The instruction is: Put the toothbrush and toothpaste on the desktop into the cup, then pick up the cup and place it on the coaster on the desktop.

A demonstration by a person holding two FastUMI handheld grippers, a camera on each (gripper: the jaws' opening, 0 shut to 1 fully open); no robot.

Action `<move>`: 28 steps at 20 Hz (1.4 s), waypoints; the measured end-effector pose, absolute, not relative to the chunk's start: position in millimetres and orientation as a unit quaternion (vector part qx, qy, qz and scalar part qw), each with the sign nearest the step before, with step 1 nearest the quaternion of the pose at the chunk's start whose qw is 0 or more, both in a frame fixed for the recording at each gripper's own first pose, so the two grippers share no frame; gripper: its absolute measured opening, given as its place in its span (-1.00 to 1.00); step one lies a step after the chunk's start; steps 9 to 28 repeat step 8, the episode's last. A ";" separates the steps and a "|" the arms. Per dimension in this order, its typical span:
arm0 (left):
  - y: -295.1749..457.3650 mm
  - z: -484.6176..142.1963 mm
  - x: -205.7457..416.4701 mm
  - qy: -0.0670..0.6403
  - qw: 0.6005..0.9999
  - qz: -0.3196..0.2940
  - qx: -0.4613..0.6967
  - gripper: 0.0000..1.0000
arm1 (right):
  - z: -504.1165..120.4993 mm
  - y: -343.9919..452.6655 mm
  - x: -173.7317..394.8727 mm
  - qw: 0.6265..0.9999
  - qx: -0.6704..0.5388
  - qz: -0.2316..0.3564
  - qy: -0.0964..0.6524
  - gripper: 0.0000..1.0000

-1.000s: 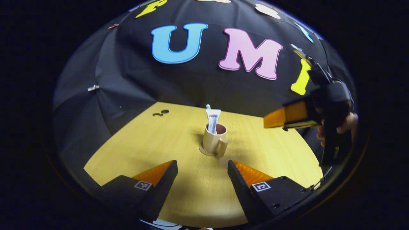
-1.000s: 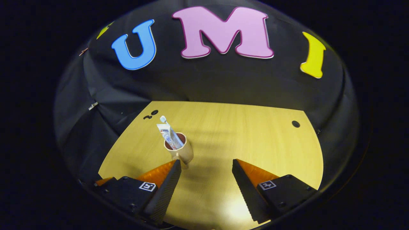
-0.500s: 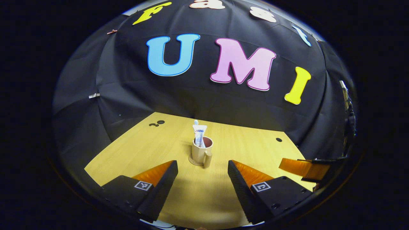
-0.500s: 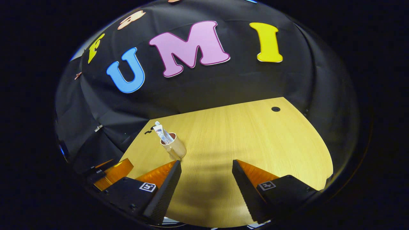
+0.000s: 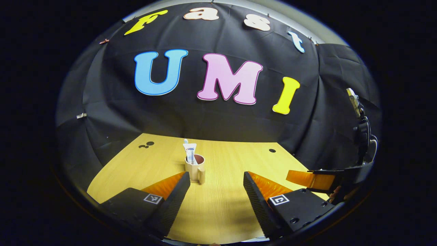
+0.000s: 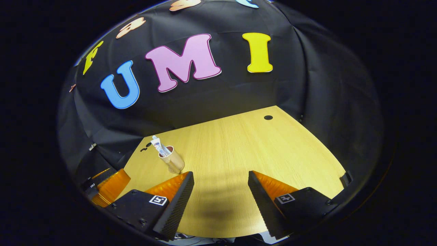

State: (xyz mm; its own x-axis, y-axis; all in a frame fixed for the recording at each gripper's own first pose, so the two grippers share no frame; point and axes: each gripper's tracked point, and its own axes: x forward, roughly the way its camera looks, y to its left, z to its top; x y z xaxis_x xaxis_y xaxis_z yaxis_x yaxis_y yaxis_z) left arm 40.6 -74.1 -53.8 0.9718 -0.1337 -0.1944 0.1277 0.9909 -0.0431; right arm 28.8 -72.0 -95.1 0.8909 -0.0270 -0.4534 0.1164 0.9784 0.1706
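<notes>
A beige mug [image 5: 195,169] stands upright on the wooden table [image 5: 232,160], with the white toothpaste tube [image 5: 189,153] and the toothbrush head [image 5: 185,140] sticking out of it. Its base is partly hidden behind my left finger. My left gripper [image 5: 216,175] is open and empty, well short of the mug. In the right gripper view the mug [image 6: 172,160] with the toothpaste tube [image 6: 157,146] sits far left, and my right gripper [image 6: 220,174] is open and empty, aimed to its right. Both grippers are apart from the mug.
The other gripper's fingers [image 5: 309,179] and a bit of a hand show low at the right of the left gripper view. Small round holes [image 5: 272,150] [image 6: 268,117] mark the table's far side. Black cloth walls close the back and sides.
Both grippers have drawn back from the mug, which looks smaller now. The right gripper dropped from high at the right to table level. The mug has stayed put.
</notes>
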 end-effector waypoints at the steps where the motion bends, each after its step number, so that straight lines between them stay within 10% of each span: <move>1: -69.0 -47.4 36.2 0.083 0.994 -0.068 -0.017 0.95 | -87.8 -66.7 27.1 0.971 0.093 -0.036 0.219 0.96; 28: -40.2 -34.5 13.6 0.040 0.996 -0.075 -0.029 0.95 | -48.8 -45.3 17.1 0.984 0.067 -0.034 0.160 0.96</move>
